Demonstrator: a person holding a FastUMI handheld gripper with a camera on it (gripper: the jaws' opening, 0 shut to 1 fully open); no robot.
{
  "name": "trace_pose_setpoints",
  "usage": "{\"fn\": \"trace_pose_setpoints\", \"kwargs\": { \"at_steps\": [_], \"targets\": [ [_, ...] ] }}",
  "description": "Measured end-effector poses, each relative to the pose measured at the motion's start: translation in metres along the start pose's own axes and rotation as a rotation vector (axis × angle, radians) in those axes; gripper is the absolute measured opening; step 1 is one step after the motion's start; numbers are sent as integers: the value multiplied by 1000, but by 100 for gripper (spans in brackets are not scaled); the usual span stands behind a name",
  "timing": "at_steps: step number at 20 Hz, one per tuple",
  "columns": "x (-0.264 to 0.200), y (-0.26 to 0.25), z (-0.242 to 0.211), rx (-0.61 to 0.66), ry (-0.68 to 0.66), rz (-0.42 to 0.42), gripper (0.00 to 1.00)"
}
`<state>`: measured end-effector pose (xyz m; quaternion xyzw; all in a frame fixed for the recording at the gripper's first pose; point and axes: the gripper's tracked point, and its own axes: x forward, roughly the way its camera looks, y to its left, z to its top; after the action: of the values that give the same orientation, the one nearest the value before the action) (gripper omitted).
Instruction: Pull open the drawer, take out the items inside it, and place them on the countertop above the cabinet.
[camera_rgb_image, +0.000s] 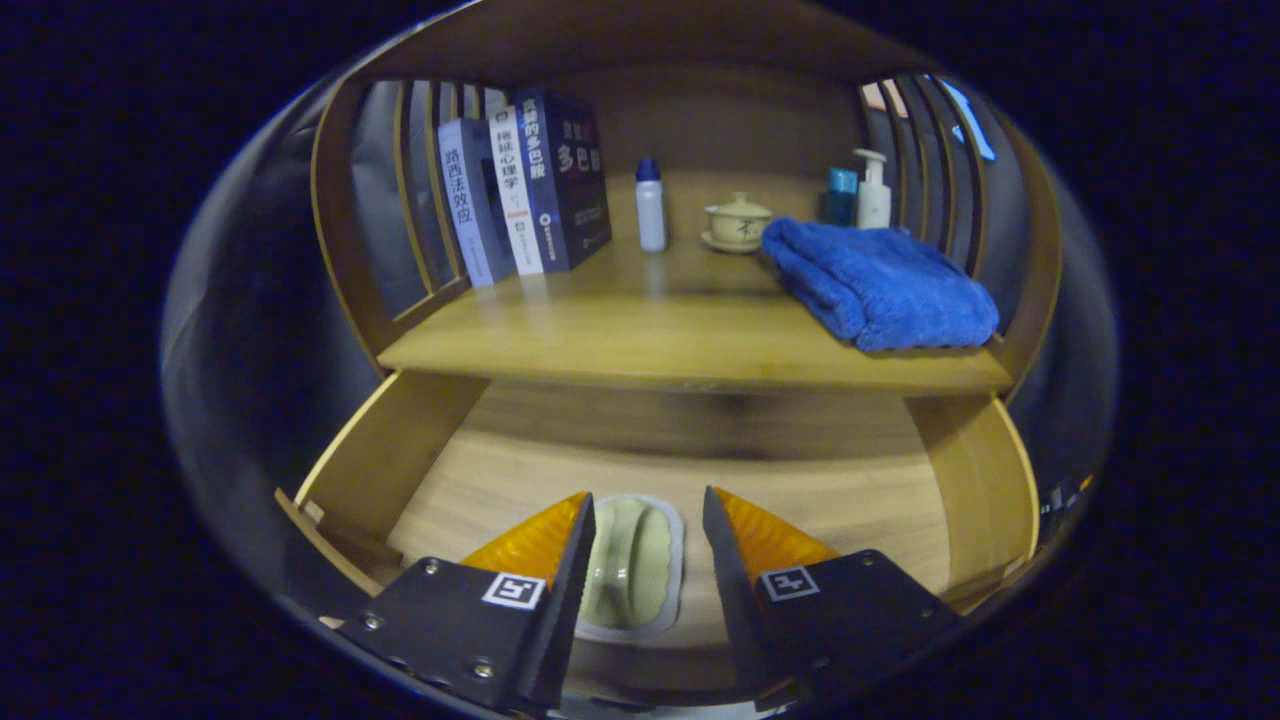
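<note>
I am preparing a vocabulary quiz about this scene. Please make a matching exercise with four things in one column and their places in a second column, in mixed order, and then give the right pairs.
Things:
1. blue towel
2. books
3. pale green item
4. lidded cup

Places:
A. in the open drawer, between the fingers of the open gripper
B. upright against the countertop's left side
C. folded at the countertop's right side
D. at the back of the countertop, just left of the towel

Pairs: 1-C, 2-B, 3-A, 4-D

gripper view | close above open drawer (420, 440) | faces countertop (620, 330)
</note>
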<state>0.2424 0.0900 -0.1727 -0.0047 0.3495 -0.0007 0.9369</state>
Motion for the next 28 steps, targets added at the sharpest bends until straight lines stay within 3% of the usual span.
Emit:
{"fn": "trace_pose_setpoints", "kwargs": {
  "at_steps": [4,11,14,15,17,28],
  "targets": [
    [12,10,-15,-66,61,16,64],
    [34,14,-32,-42,151,18,57],
    [39,10,-31,-51,145,15,32],
    [39,10,-31,-54,144,14,31],
    [35,8,-30,-65,129,5,17],
    [4,12,14,-56,-75,41,17]
  ]
}}
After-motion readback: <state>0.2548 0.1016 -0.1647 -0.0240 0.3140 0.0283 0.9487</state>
